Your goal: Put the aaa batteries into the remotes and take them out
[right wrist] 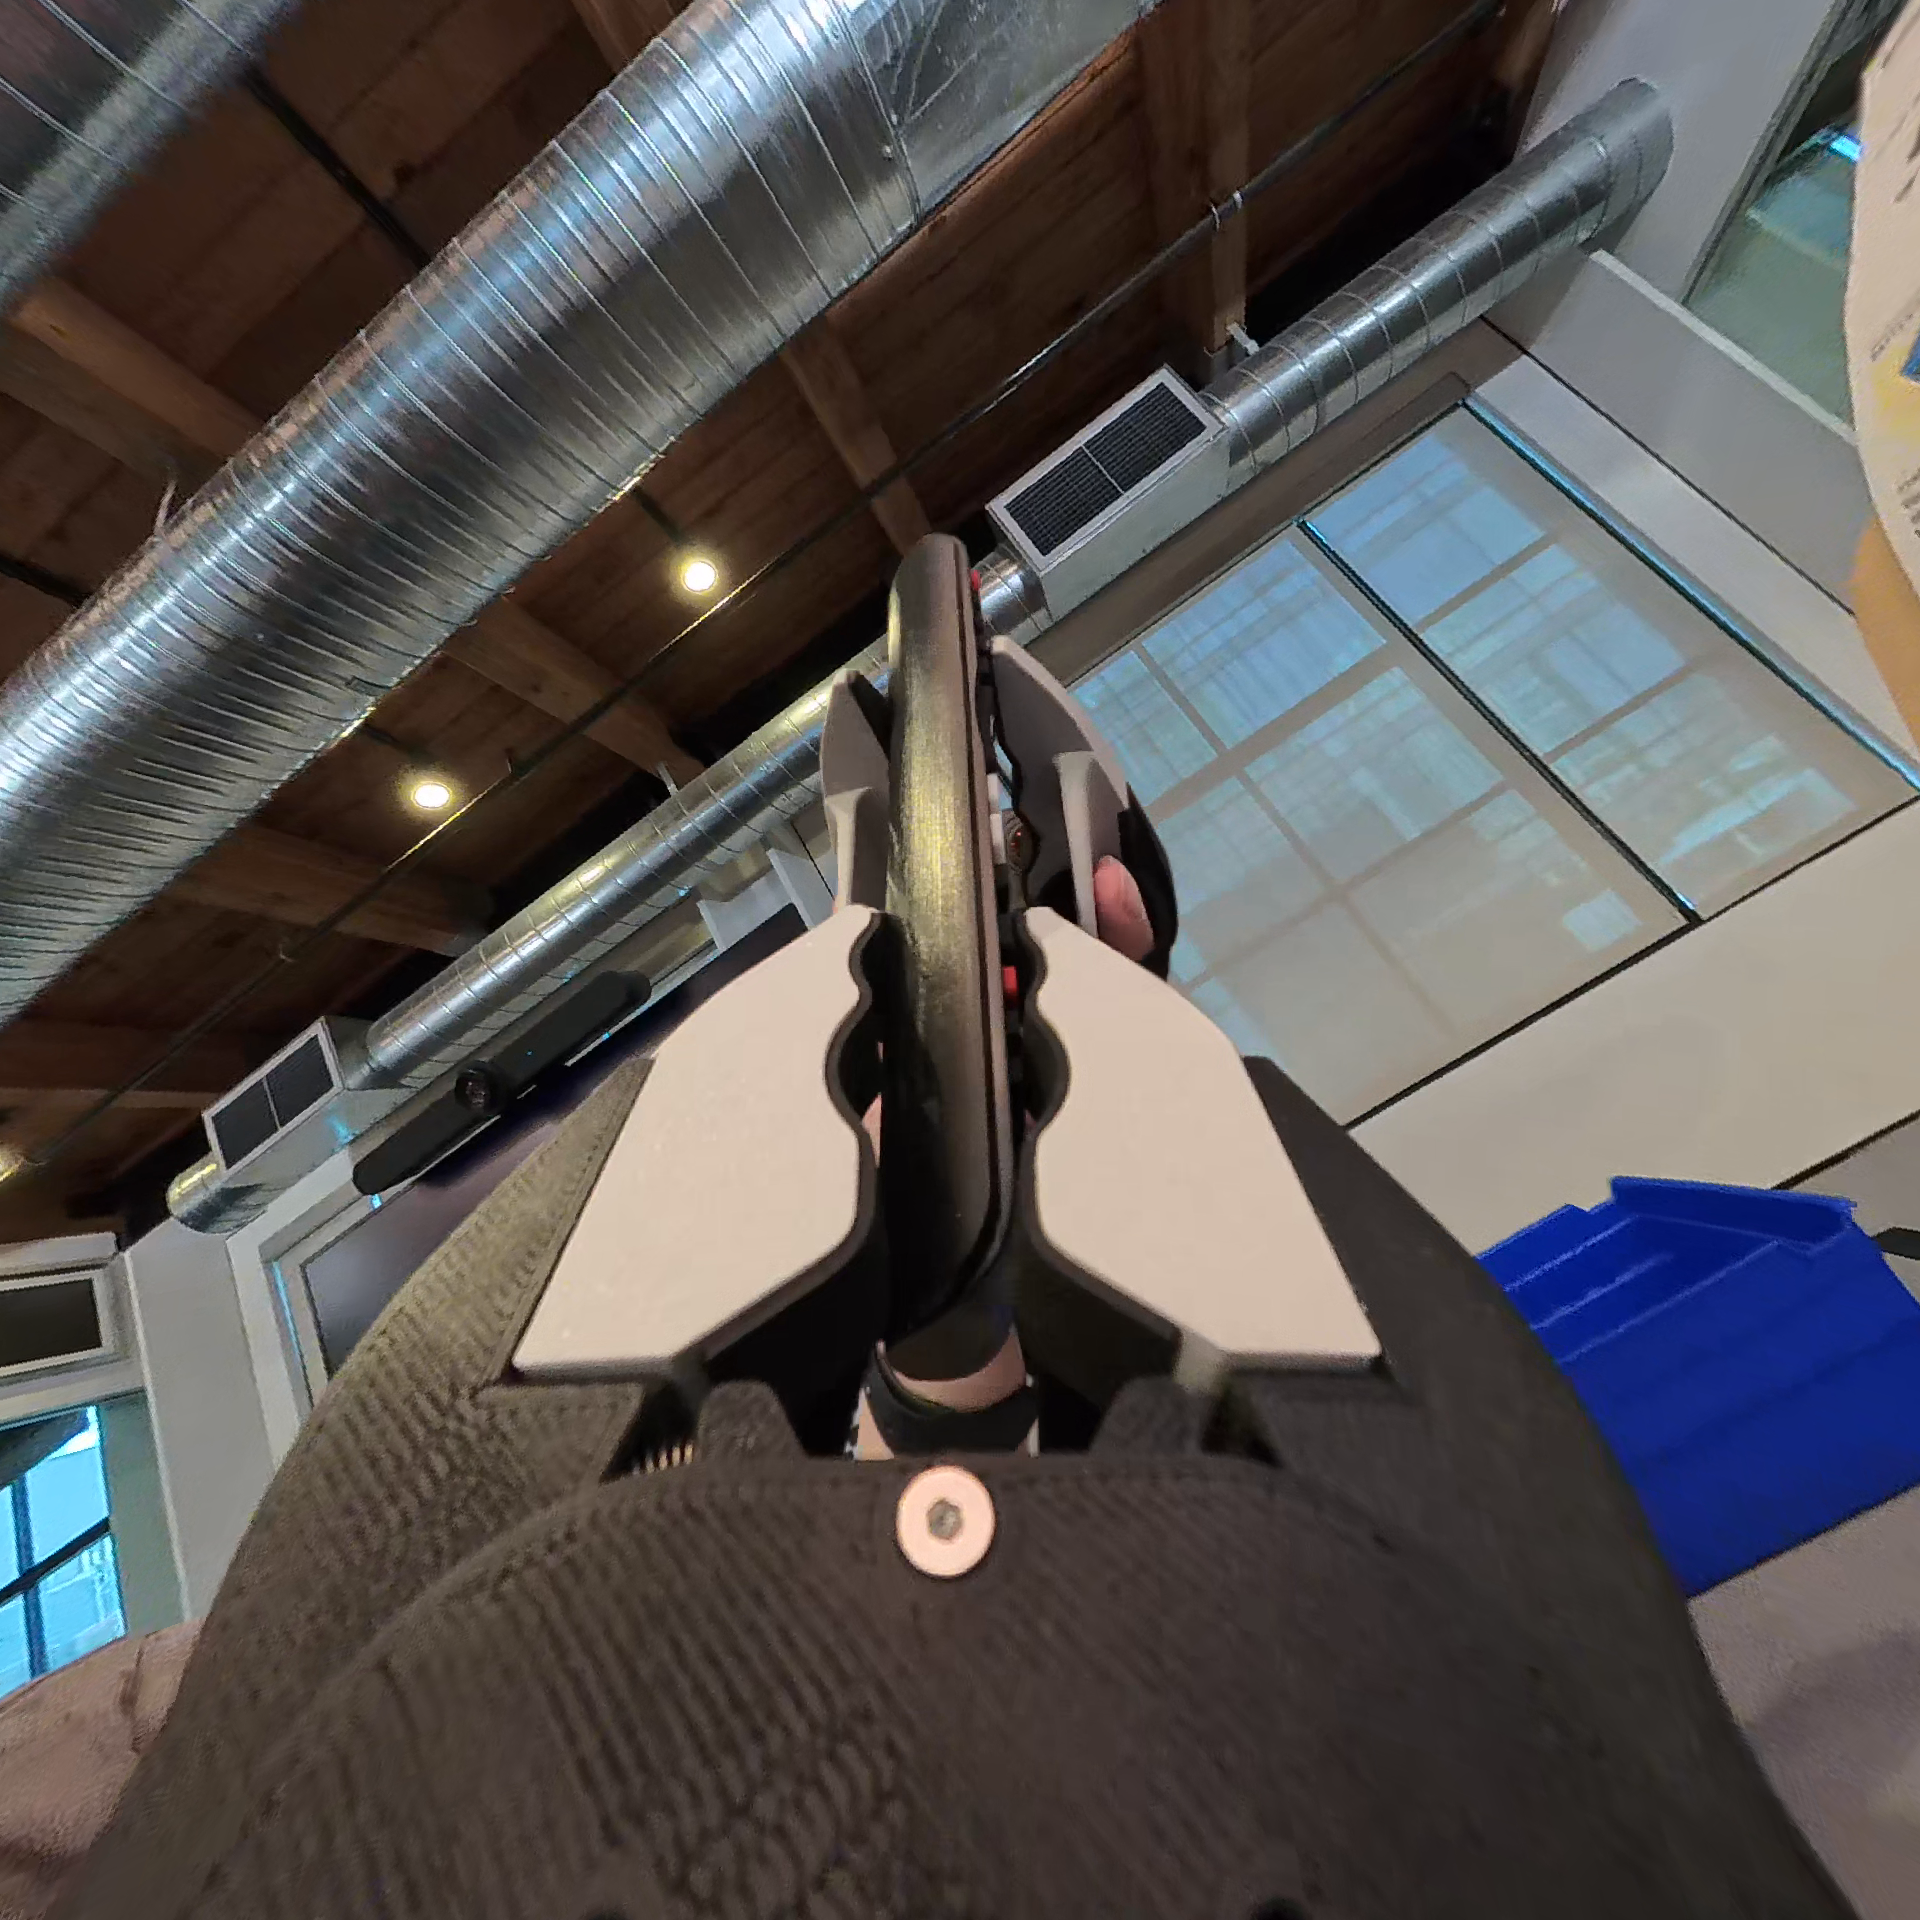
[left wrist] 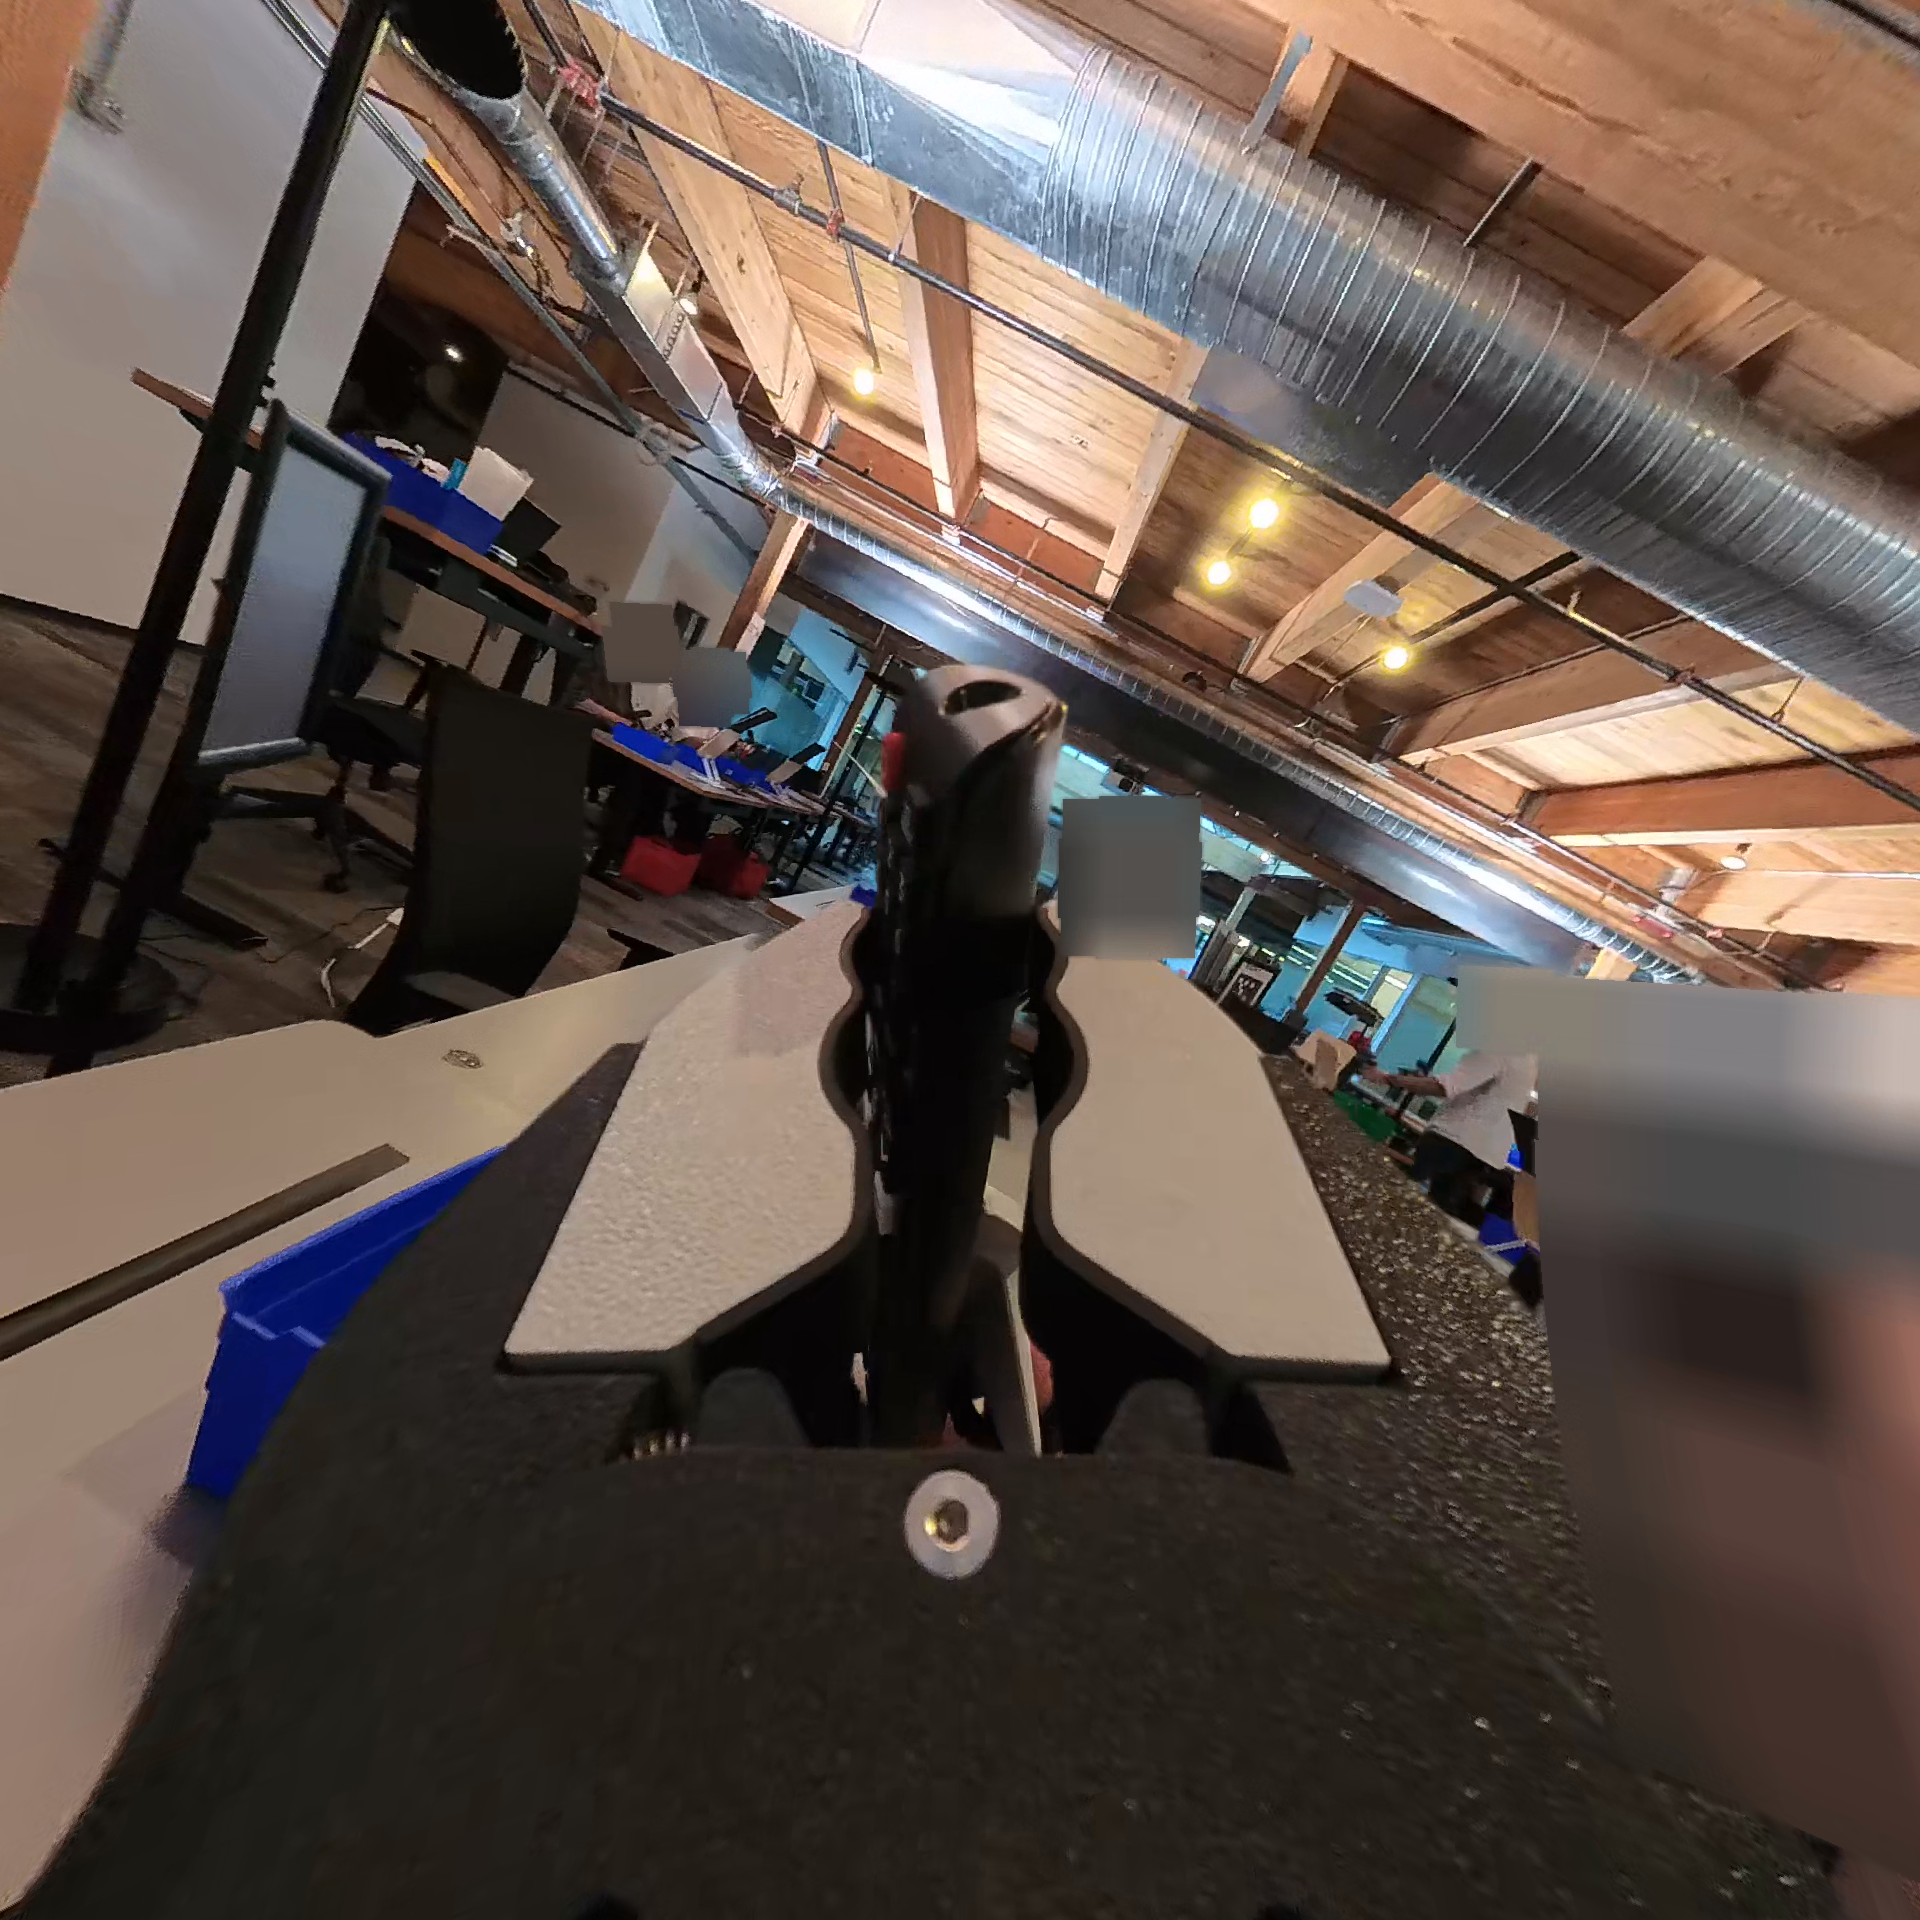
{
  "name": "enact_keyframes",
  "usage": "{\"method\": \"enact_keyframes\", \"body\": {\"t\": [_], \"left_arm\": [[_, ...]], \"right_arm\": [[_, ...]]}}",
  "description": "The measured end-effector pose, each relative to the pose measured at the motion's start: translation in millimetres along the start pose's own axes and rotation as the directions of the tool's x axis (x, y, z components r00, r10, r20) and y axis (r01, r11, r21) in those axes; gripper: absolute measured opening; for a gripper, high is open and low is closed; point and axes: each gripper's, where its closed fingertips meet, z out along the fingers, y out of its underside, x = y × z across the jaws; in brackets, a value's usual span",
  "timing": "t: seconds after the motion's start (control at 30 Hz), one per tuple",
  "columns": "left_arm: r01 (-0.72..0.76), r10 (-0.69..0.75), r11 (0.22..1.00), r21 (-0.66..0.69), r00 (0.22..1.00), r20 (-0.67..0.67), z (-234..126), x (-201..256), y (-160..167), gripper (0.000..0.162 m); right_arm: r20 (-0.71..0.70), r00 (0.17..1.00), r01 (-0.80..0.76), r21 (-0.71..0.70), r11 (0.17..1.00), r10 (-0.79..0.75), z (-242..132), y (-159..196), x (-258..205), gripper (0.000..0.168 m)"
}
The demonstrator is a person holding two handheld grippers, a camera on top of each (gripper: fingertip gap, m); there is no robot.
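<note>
Both claws clamp one black remote edge-on, long axis running forward along the fingers. Right claw (right wrist: 951, 997) has the near end; left claw (left wrist: 951, 997) farther up. Remote (right wrist: 940, 831) is off the worktop; no batteries visible.

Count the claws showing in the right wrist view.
2. The right claw, nearest the camera, is shut on the black remote; the left claw, farther off, grips the same remote higher up.

Table (left wrist: 208, 1132) was a plain light grey top with a dark slot running across it and a small screw head set in. Only thing I could see sitting on it was a blue plastic bin (left wrist: 312, 1320), near the edge.
</note>
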Motion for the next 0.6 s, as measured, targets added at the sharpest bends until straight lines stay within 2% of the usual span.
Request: {"method": "enact_keyframes", "body": {"t": [0.17, 0.6], "left_arm": [[-0.047, 0.047, 0.998, -0.035, 0.999, 0.016, 13, 22, -2, 0.026], [-0.089, 0.089, 0.992, -0.084, 0.996, -0.007, 36, 53, -1, 0.026]], "right_arm": [[0.044, 0.999, 0.011, -0.004, 1.0, -0.01, 2, -8, -22, 0.023], [0.05, 0.981, 0.189, 0.015, 0.982, -0.19, 1, -20, -53, 0.023]]}}
